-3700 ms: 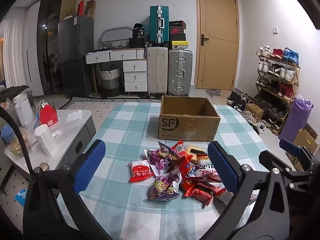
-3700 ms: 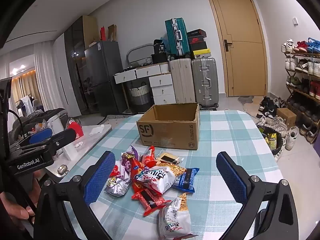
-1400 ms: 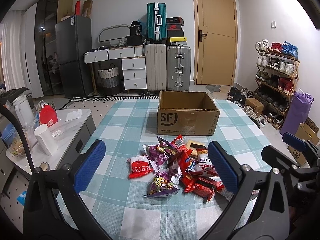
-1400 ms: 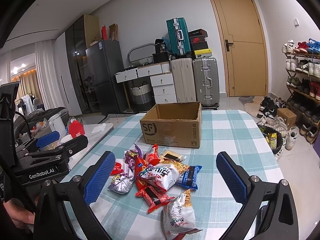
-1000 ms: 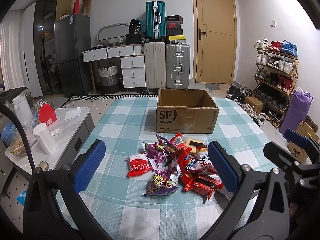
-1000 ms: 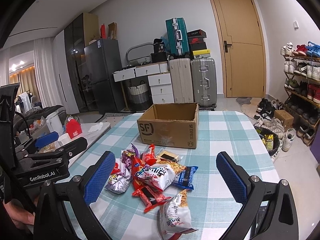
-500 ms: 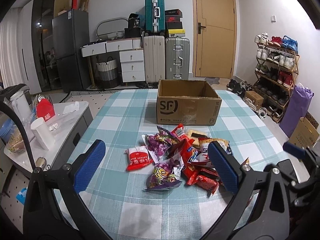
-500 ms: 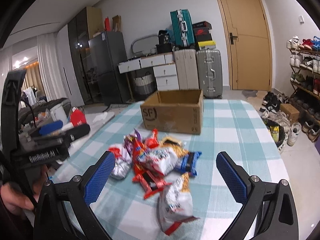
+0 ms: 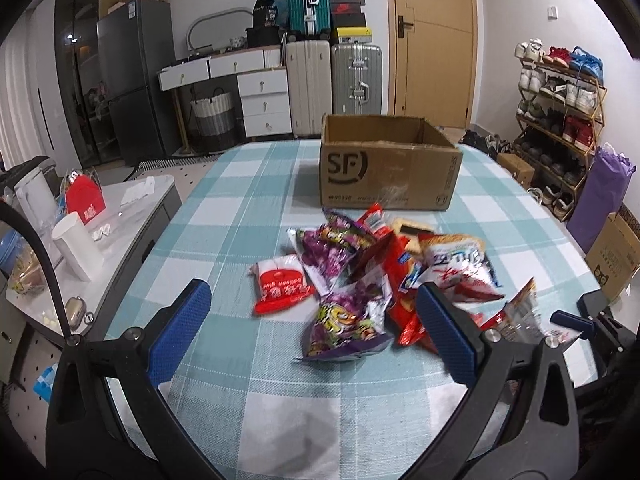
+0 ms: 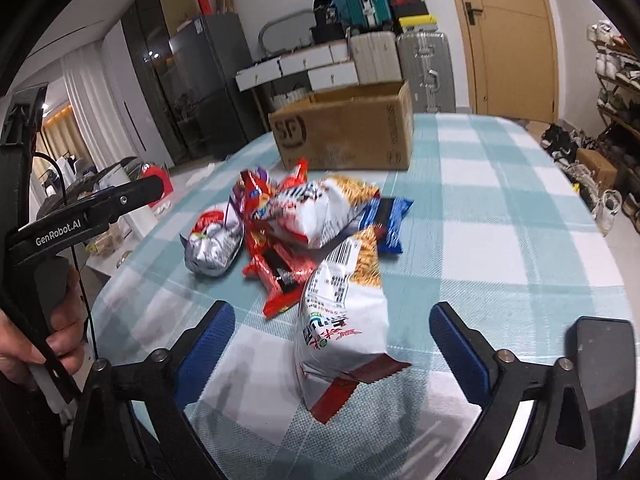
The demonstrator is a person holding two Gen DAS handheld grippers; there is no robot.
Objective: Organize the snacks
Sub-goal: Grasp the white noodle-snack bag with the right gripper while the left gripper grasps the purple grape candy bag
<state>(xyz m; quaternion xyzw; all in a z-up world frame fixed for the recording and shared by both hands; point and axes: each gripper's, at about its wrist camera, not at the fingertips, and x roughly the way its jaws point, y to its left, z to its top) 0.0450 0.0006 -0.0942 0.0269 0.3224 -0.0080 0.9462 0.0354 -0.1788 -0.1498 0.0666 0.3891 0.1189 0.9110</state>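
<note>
1. Left wrist view: the left claw (image 9: 312,324) hangs over the near side of the snack pile, jaws wide apart and empty. A purple bag (image 9: 348,320) lies between the pads, touched by neither. A red-and-white packet (image 9: 280,284) lies just beside the pile's left edge. The box (image 9: 390,168), open-topped, stands on the bench (image 9: 240,200) just behind the pile. No snack shows above its rim; its floor is hidden.

2. Same view: the right claw (image 9: 572,320) shows at the right edge, beside a white-and-red bag (image 9: 520,312).

3. Right wrist view: the right claw (image 10: 332,336) straddles the white bag (image 10: 344,312), the nearest item. Its jaws have just been closing a little, yet they are open, both pads clear of the bag. A hand (image 10: 44,336) at left grips the left tool's handle.

4. Judgement: this is the opening step, the approach for a first pick. All visible snacks lie on the bench.

5. Next move, as judged: lower the right claw a little, clamp the white bag across its middle, lift clear of the pile, then carry it over the box rim. The puffed, slippery film may slide from the pads.
</note>
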